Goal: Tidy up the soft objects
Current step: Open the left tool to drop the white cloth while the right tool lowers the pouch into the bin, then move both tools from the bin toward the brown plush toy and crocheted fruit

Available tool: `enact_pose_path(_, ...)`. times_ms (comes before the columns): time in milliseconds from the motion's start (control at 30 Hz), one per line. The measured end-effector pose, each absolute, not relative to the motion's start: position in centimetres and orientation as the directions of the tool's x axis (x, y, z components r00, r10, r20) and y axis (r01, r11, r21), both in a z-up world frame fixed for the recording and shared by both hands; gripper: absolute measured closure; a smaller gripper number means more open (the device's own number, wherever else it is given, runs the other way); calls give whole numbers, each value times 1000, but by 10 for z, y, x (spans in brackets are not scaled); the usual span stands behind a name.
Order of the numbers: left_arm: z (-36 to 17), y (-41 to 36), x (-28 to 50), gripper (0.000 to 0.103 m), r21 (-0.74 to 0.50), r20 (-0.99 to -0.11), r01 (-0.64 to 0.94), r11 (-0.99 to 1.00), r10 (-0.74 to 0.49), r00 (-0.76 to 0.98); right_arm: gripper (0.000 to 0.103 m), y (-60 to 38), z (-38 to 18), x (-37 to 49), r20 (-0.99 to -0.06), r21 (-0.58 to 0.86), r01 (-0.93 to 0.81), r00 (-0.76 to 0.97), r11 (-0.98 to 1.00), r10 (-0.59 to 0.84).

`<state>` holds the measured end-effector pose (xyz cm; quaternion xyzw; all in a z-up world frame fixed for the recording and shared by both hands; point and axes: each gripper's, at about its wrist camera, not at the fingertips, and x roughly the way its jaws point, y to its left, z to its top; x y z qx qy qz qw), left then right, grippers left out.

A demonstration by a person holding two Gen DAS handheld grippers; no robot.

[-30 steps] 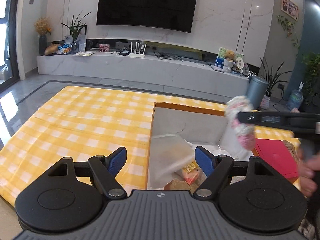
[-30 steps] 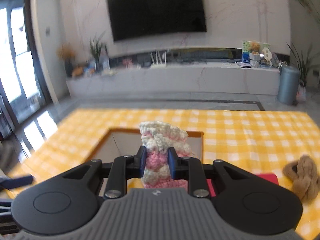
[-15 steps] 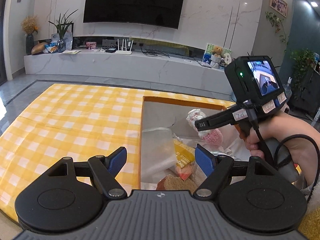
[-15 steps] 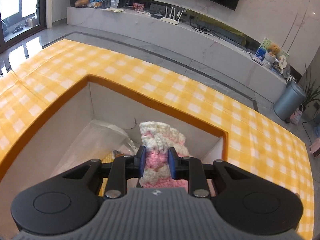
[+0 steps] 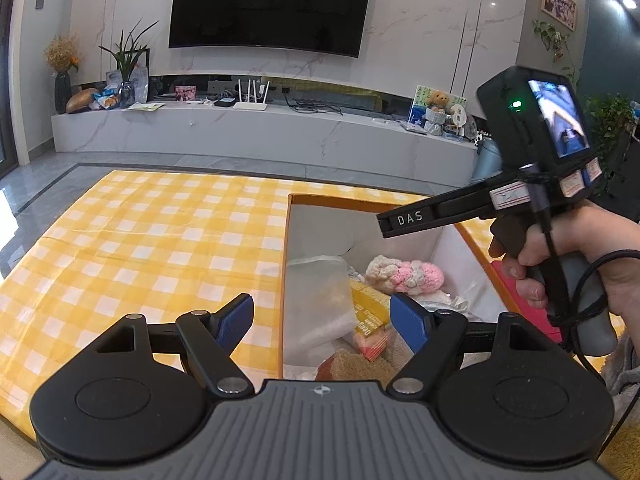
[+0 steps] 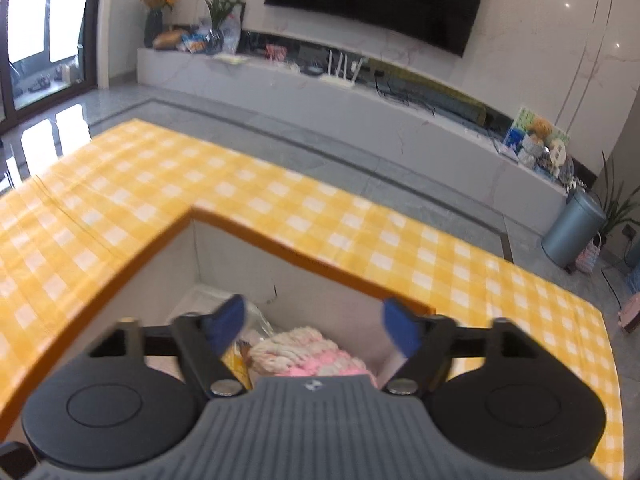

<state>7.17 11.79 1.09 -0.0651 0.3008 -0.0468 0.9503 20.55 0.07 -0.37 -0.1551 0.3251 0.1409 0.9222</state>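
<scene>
A pink and cream crocheted piece (image 5: 406,274) lies inside the orange-rimmed box (image 5: 360,201), on top of plastic bags and packets. In the right wrist view the same crocheted piece (image 6: 304,354) rests below my right gripper (image 6: 314,326), whose jaws are opening wide with nothing pressed between them. My left gripper (image 5: 322,318) hangs open over the box's near left corner, empty. The right gripper's body (image 5: 536,132) and the hand holding it show at the right of the left wrist view.
The box sits in a table covered by a yellow checked cloth (image 5: 140,240). A clear plastic bag (image 5: 320,296), a yellow packet (image 5: 366,316) and a brown soft item (image 5: 352,366) lie in the box. A red flat object (image 5: 520,292) lies right of the box.
The right gripper has let go of the crocheted piece, which dropped into the box and lies on its side. Its jaws spread wide. The left gripper stayed in place.
</scene>
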Motion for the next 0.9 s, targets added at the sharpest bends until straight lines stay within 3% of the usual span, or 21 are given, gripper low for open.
enact_pose_path(133, 15, 121, 66, 11, -194, -520, 46, 980, -143, 842, 16, -3, 12, 193, -608, -214, -359, 777, 909, 163)
enact_pose_path(267, 21, 119, 65, 9, -197, -537, 9, 980, -116, 835, 16, -17, 27, 181, -580, -211, -344, 798, 915, 166)
enact_pose_path(567, 34, 98, 58, 9, -146, -514, 10, 989, -84, 854, 14, -79, 59, 145, -469, -247, -234, 878, 940, 96)
enact_pose_path(900, 45, 55, 53, 9, -83, -525, 92, 992, -122, 842, 11, -170, 64, 111, -429, -221, -105, 903, 970, 0)
